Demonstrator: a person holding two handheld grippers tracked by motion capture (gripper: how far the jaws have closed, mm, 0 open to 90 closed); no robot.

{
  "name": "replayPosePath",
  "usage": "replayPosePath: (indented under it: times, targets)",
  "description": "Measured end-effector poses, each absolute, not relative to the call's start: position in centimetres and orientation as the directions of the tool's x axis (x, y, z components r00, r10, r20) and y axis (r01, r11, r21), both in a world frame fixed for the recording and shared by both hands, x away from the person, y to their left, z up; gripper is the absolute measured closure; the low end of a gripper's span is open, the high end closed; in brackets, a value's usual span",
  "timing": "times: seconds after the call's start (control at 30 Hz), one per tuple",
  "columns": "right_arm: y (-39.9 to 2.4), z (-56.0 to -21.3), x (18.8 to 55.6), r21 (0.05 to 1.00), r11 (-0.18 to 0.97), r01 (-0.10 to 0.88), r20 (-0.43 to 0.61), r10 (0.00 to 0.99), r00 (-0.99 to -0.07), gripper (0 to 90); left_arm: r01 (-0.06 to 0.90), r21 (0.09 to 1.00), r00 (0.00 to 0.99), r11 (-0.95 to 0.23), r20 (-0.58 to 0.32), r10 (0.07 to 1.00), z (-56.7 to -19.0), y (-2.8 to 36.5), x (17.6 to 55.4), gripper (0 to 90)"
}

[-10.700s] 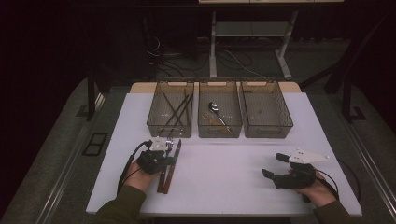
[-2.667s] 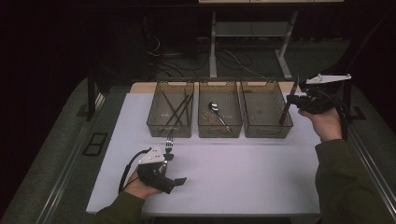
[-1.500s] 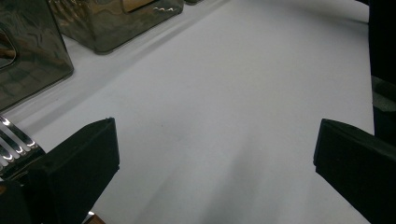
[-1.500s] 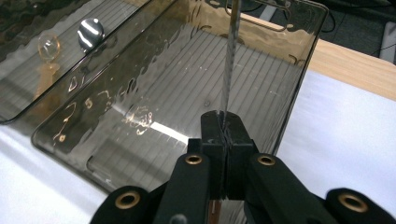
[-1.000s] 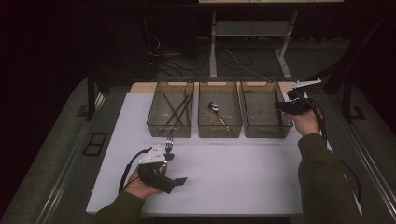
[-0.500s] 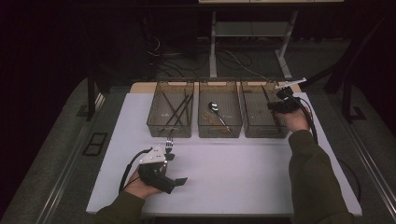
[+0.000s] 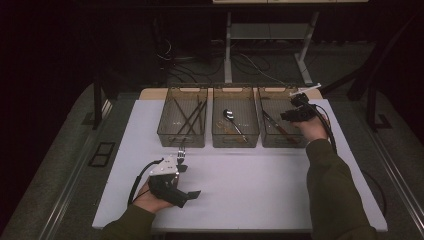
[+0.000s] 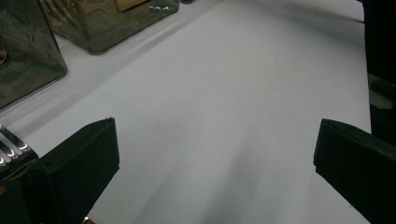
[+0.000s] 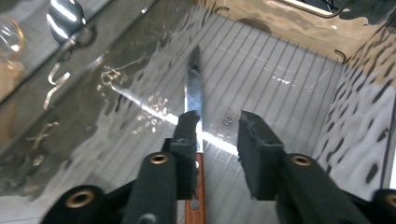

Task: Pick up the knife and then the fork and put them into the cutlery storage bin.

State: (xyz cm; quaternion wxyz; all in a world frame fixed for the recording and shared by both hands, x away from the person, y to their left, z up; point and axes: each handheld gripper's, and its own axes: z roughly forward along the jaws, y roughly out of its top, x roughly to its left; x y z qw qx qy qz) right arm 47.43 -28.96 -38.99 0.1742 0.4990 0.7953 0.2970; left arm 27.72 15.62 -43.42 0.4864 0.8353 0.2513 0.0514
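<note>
A: Left tool (image 7: 186,196)?
B: Jaws spread, empty, resting on the near-left desk (image 7: 250,180); fork (image 7: 181,156) just beside it.
A: Right tool (image 9: 215,133)?
B: Jaws just opening, parted over the knife (image 9: 194,93) in the right bin (image 7: 280,140); knife lies lengthwise under its left jaw.

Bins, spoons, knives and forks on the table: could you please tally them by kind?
Bins: 3
Spoon: 1
Knife: 1
Fork: 1
Total: 6
</note>
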Motion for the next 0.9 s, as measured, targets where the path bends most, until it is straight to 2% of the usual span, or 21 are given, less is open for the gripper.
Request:
replayPosePath:
  times: [0.23, 0.47, 0.6, 0.9]
  targets:
    - [-29.6, -37.8, 46.5, 0.682, 0.289, 0.671, 0.062, 0.892, -0.447, 53.7, 0.368, 0.836, 0.87, -0.407, -0.155, 0.468, -43.4, 15.7, 27.7, 0.0]
    - [-30.2, -36.1, 44.1, 0.735, 0.262, 0.625, 0.1, 0.87, -0.483, 40.8, 0.369, 0.836, 0.868, -0.406, -0.154, 0.471, -43.4, 15.7, 27.7, 0.0]
    - [-30.6, -35.6, 42.3, 0.767, 0.256, 0.588, 0.086, 0.867, -0.49, 32.9, 0.371, 0.835, 0.867, -0.407, -0.153, 0.475, -43.4, 15.7, 27.7, 0.0]
    - [-30.7, -35.5, 37.8, 0.801, 0.279, 0.53, 0.06, 0.843, -0.534, 23.8, 0.382, 0.828, 0.86, -0.412, -0.155, 0.486, -43.5, 15.6, 27.7, 0.0]
